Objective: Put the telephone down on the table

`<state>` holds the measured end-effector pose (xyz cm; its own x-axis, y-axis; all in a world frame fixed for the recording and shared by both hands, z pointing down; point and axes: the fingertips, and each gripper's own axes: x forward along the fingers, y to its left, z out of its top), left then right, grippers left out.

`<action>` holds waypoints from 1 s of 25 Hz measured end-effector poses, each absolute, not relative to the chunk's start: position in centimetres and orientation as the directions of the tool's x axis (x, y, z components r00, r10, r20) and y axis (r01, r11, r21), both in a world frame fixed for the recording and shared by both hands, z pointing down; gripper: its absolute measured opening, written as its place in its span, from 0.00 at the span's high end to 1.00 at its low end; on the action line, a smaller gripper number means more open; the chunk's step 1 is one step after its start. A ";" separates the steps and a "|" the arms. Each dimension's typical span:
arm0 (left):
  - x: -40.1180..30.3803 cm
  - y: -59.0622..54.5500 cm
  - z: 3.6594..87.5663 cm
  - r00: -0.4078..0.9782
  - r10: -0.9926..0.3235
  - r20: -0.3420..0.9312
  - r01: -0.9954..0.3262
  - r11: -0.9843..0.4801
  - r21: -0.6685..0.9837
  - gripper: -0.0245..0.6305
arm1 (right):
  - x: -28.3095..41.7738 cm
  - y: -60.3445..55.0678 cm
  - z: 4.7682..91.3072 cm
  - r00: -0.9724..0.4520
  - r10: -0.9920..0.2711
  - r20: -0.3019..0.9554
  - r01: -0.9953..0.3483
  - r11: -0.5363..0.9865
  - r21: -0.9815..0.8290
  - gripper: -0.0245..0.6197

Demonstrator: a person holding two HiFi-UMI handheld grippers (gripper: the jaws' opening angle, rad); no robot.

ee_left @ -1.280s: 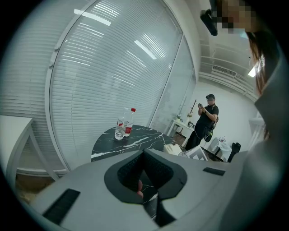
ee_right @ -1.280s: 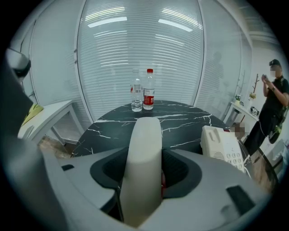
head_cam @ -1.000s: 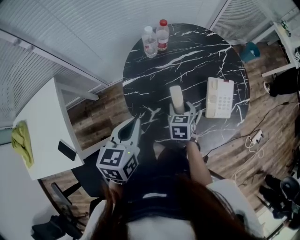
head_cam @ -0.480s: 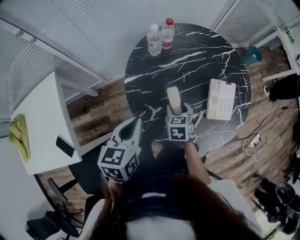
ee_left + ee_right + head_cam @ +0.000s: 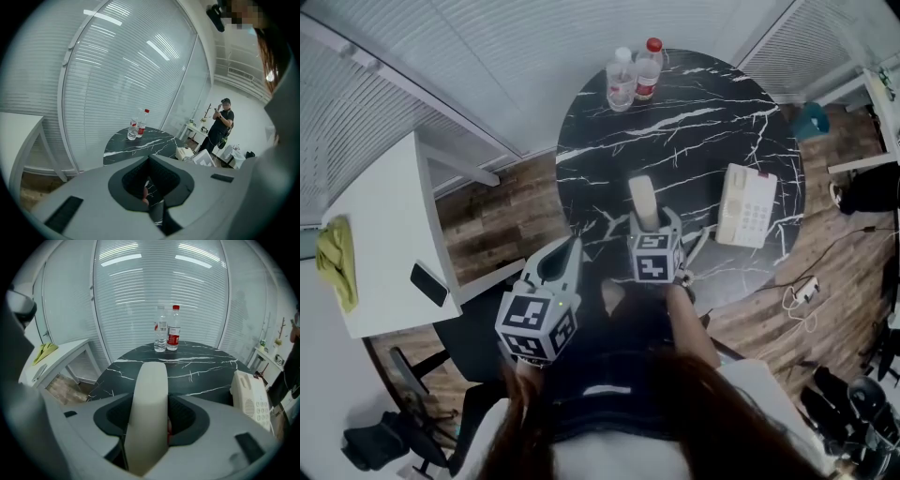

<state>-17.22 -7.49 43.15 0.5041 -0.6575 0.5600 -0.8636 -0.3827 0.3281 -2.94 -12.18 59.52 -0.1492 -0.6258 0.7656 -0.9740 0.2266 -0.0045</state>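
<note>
A smooth, matt cream plastic telephone handset (image 5: 149, 399) is being shown over the round black white-veined marble table (image 5: 694, 103), whose polished top is being seen as glossy. Beside the table, matt brown wood-plank flooring (image 5: 502, 220) is being shown.

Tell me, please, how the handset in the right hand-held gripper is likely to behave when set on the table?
The handset looks like rigid moulded plastic, so it should not flex in the right hand-held gripper. Its smooth, curved back may slide or rock on the glossy table.
</note>
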 end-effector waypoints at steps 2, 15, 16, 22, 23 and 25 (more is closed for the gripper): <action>-17.4 -7.5 43.1 0.500 -0.660 0.561 -0.866 -0.376 0.329 0.96 | -3.4 -12.2 59.6 -0.158 -0.621 0.767 -0.971 0.238 -0.008 0.60; -18.8 -8.0 43.5 0.475 -0.672 0.567 -0.879 -0.340 0.333 0.96 | -5.9 -12.5 60.6 -0.208 -0.589 0.781 -0.952 0.306 -0.023 0.60; -18.9 -8.0 43.5 0.474 -0.673 0.567 -0.880 -0.339 0.333 0.96 | -6.2 -12.4 60.7 -0.212 -0.585 0.783 -0.950 0.312 -0.024 0.60; -19.7 -8.1 43.7 0.467 -0.674 0.573 -0.884 -0.329 0.333 0.96 | -7.5 -12.4 61.1 -0.228 -0.573 0.787 -0.943 0.331 -0.032 0.60; -19.8 -8.1 43.7 0.466 -0.674 0.574 -0.884 -0.328 0.332 0.96 | -7.7 -12.4 61.3 -0.230 -0.571 0.788 -0.942 0.334 -0.033 0.60; -20.1 -8.1 43.8 0.463 -0.674 0.576 -0.885 -0.326 0.332 0.96 | -8.0 -12.3 61.6 -0.233 -0.565 0.792 -0.939 0.343 -0.032 0.60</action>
<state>-20.06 -8.11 43.76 0.4633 -0.6736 0.5759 -0.8855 -0.3255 0.3316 -8.03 -12.28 61.58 -0.2333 -0.5647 0.7916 -0.9389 0.3425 -0.0324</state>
